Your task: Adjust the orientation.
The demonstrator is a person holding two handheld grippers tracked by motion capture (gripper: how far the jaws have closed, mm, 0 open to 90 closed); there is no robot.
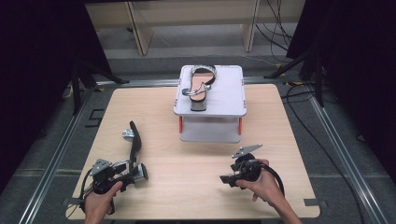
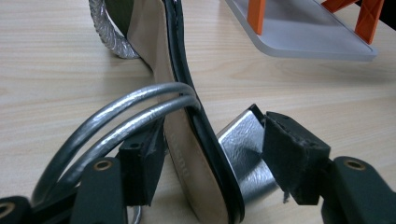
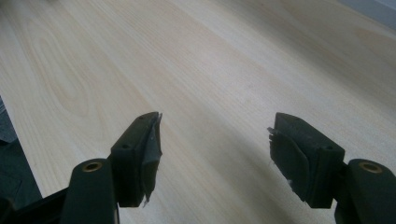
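Observation:
A black heeled sandal [image 1: 135, 140] lies on its side on the wooden table [image 1: 196, 186], toe pointing away. My left gripper [image 1: 139, 171] is open around its heel end. In the left gripper view the beige insole [image 2: 187, 154] and silver block heel [image 2: 243, 149] sit between the pads, which stand close on either side, and silver straps [image 2: 116, 116] loop over the left jaw. A matching sandal [image 1: 201, 86] rests on top of the white stand [image 1: 229, 100]. My right gripper [image 1: 224, 179] hovers open over bare wood [image 3: 215, 93], holding nothing.
The stand has orange posts [image 1: 240, 125] and a lower shelf [image 2: 303, 42], and sits at the table's back centre. Dark curtains flank the table. Cables [image 1: 299, 93] run on the floor at the right, and wooden furniture legs [image 1: 140, 28] stand behind.

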